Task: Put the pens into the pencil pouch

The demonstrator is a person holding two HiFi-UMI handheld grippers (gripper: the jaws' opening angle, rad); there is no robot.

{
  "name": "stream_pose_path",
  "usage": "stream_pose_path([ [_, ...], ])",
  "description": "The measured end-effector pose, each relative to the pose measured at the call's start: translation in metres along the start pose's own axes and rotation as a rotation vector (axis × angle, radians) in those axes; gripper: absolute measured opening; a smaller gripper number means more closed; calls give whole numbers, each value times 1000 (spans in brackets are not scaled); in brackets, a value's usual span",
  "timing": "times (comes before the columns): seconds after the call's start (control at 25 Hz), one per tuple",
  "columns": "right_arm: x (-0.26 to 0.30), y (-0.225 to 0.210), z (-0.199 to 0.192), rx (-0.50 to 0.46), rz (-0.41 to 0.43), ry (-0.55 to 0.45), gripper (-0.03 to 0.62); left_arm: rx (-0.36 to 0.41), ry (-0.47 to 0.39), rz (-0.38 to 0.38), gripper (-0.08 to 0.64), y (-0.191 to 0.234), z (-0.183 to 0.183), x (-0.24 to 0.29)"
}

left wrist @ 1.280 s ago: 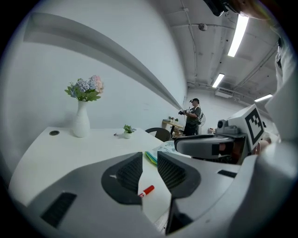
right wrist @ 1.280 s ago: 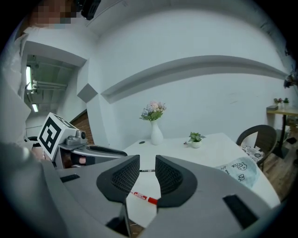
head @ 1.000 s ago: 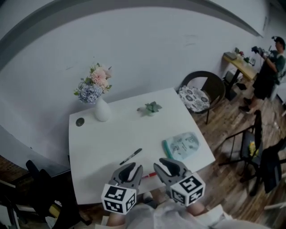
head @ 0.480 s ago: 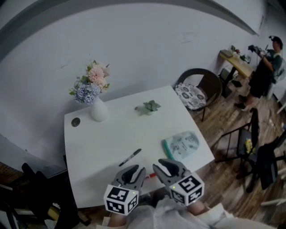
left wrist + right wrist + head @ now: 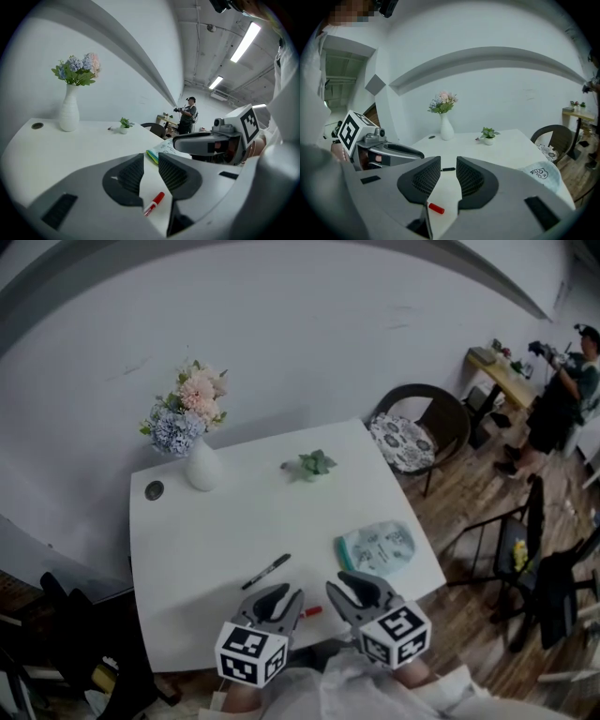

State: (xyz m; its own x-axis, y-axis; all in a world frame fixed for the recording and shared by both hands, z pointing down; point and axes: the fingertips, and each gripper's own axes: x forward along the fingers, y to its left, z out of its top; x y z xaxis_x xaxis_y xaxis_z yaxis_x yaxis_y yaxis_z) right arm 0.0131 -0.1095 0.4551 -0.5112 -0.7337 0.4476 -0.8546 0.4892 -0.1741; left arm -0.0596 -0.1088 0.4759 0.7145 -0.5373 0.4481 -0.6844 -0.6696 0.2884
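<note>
A black pen (image 5: 266, 571) lies on the white table (image 5: 216, 531), just beyond my left gripper (image 5: 281, 599). A red-capped pen (image 5: 309, 612) lies at the near edge, between the two grippers. The pale green pencil pouch (image 5: 380, 547) lies flat at the near right, just beyond my right gripper (image 5: 356, 589). Both grippers hover side by side over the near edge. Their jaws stand a narrow gap apart with nothing between them. The left gripper (image 5: 151, 164) looks over the red pen (image 5: 154, 202) toward the pouch (image 5: 161, 149). The right gripper (image 5: 448, 172) looks over the red pen (image 5: 436, 208).
A white vase of flowers (image 5: 199, 465) and a small dark disc (image 5: 154, 490) stand at the table's far left, a small potted plant (image 5: 312, 465) at the far middle. A cushioned chair (image 5: 422, 432) stands to the right. A person (image 5: 562, 395) stands far off.
Both grippers stay in about the same place with the same narrow gap. The head view has shifted slightly, so the table sits a little further left.
</note>
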Motion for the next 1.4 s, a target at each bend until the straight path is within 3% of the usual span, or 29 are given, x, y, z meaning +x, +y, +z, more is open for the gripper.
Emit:
stream_pose_path([
  [0.56, 4, -36, 0, -15, 45, 52, 84, -75, 8, 78, 95, 2, -1, 12],
  [1.4, -1, -77, -76, 11, -13, 238, 84, -147, 96, 109, 95, -3, -41, 18],
])
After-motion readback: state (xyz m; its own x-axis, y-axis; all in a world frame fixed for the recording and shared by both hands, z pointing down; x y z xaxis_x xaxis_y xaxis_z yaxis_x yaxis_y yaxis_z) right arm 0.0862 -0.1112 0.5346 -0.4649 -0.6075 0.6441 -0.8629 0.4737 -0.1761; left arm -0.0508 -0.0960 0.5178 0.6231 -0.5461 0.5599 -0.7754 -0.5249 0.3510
